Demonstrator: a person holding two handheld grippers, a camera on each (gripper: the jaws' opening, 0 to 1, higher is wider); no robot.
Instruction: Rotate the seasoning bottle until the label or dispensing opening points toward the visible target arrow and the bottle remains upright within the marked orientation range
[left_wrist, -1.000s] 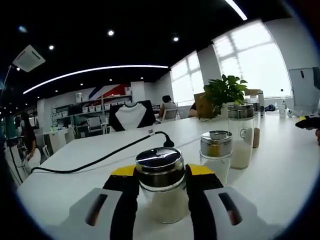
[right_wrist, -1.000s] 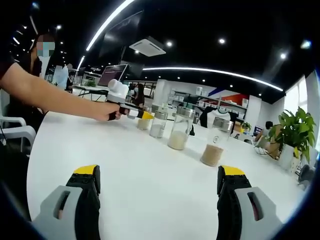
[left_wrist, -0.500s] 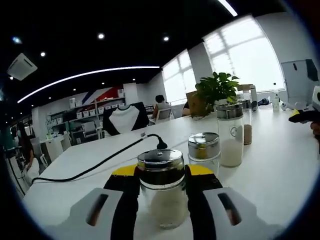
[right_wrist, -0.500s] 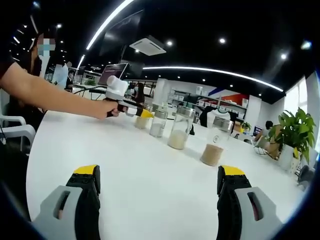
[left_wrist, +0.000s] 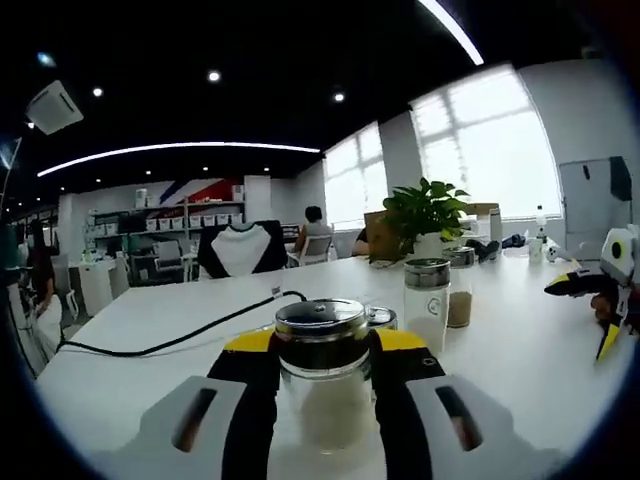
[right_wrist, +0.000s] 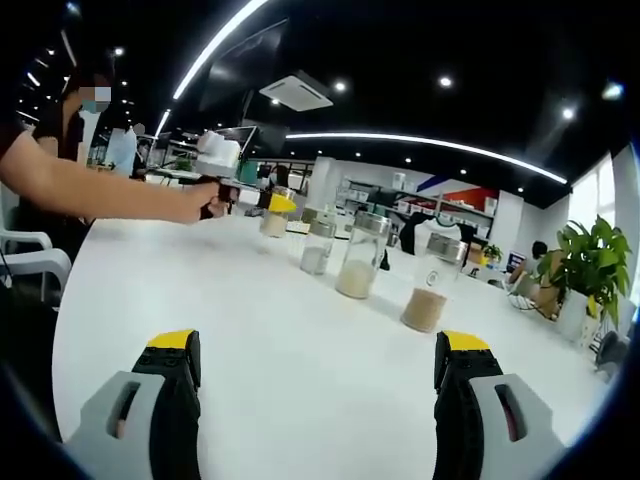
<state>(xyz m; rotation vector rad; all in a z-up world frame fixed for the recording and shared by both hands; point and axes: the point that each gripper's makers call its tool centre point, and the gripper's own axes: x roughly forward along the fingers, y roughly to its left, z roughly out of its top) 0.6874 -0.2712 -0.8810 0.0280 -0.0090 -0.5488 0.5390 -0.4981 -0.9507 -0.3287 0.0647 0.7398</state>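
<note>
So since a second ago my left gripper (left_wrist: 322, 372) has lifted the bottle (left_wrist: 321, 372) off the table: in the right gripper view it used to sit level with the row of jars, now it hangs higher, with the bottle's base clear of the tabletop. The left view has swung too, so take the other jars' shift there with a grain of salt.

Left gripper view, going left to right: black cable (left_wrist: 170, 337) snakes across the white table (left_wrist: 130, 330) at mid left. Bottom centre, the jaws are clamped on the bottle, upright, shiny metal cap on top, pale powder inside. A short jar (left_wrist: 380, 318) peeks out just behind it to the right, then a tall jar (left_wrist: 427, 303) with white stuff, then one with brown powder (left_wrist: 460, 297). Plant (left_wrist: 424, 209) behind those. Far right edge, my right gripper (left_wrist: 587, 300) pokes in.

Right gripper view: arm (right_wrist: 90, 188) reaches in from upper left, holding the left gripper (right_wrist: 262, 201) with the bottle (right_wrist: 274, 218) between its yellow tips. Right of it a row of three jars (right_wrist: 360, 255) on the table (right_wrist: 300, 360). My right gripper (right_wrist: 315, 372) at the bottom is wide apart, holding nothing.
</note>
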